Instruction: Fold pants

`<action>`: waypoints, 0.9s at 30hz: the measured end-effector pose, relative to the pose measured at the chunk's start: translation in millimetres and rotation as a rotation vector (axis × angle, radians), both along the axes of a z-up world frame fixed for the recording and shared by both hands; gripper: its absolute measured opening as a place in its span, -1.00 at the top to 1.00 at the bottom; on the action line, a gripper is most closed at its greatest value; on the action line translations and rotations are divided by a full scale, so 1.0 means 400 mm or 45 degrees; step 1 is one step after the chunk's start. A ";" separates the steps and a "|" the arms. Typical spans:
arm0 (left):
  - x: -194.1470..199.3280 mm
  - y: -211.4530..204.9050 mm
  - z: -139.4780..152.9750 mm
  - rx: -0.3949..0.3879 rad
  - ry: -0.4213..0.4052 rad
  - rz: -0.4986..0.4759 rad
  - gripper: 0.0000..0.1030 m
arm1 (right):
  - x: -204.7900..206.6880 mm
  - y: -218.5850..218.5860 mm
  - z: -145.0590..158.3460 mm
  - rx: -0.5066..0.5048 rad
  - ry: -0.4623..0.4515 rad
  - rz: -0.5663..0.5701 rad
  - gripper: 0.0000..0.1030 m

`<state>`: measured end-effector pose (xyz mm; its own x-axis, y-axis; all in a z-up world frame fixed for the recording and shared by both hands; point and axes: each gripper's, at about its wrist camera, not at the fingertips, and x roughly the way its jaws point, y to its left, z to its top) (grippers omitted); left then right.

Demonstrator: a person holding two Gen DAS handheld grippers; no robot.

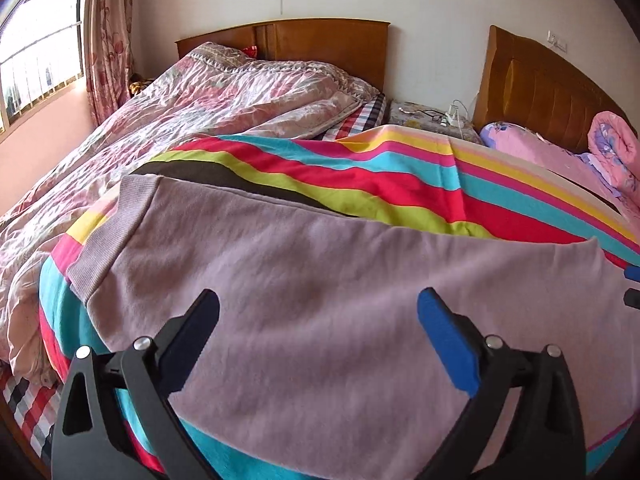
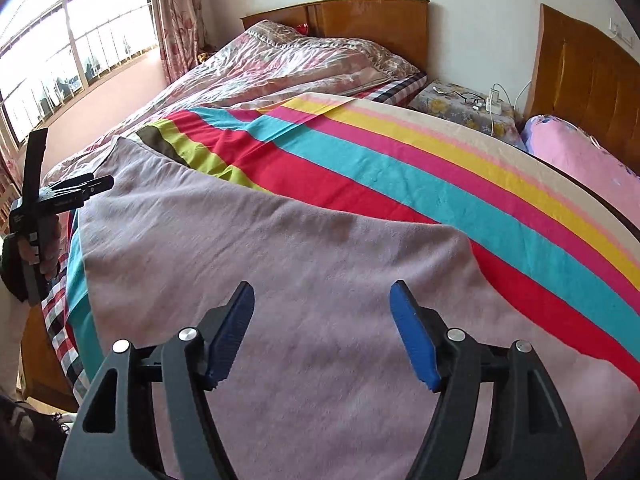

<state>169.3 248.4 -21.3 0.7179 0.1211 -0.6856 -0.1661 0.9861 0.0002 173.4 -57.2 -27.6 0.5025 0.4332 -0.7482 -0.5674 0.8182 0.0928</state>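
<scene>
Pale mauve pants (image 1: pixel 320 280) lie flat on a bright striped sheet (image 1: pixel 380 176), their ribbed cuff (image 1: pixel 108 236) at the left. They also show in the right wrist view (image 2: pixel 280 280). My left gripper (image 1: pixel 320 312) hovers over the pants, open and empty, with blue pads (image 1: pixel 448 344). My right gripper (image 2: pixel 322 308) is open and empty above the pants' wider end. The left gripper's body (image 2: pixel 60 196) appears at the left edge of the right wrist view, and the right gripper's tips (image 1: pixel 632 284) at the right edge of the left wrist view.
A crumpled pink quilt (image 1: pixel 180 112) covers the bed to the left, below a wooden headboard (image 1: pixel 320 44). A nightstand (image 2: pixel 464 108) with glasses and chargers stands between two beds. A pink pillow (image 2: pixel 592 160) lies at right. A window (image 2: pixel 60 48) is at left.
</scene>
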 end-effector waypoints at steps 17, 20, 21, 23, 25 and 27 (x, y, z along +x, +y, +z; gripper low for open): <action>0.013 -0.311 -0.013 -0.063 0.104 -0.291 -0.96 | -0.290 -0.284 -0.047 -0.090 -0.059 -0.294 -0.49; 0.014 -0.467 -0.053 -0.010 0.142 -0.480 -0.96 | -0.321 -0.372 -0.066 -0.091 -0.040 -0.397 -0.54; 0.024 -0.507 -0.084 0.025 0.177 -0.503 -0.96 | -0.321 -0.402 -0.086 -0.108 -0.008 -0.434 -0.54; 0.049 -0.554 -0.152 0.073 0.291 -0.495 -0.97 | -0.338 -0.449 -0.105 -0.063 0.027 -0.447 -0.54; 0.057 -0.562 -0.167 0.058 0.280 -0.443 -0.97 | -0.380 -0.487 -0.078 0.028 -0.002 -0.460 -0.54; 0.061 -0.578 -0.157 0.057 0.283 -0.438 -0.97 | -0.434 -0.560 -0.037 0.183 -0.070 -0.522 -0.54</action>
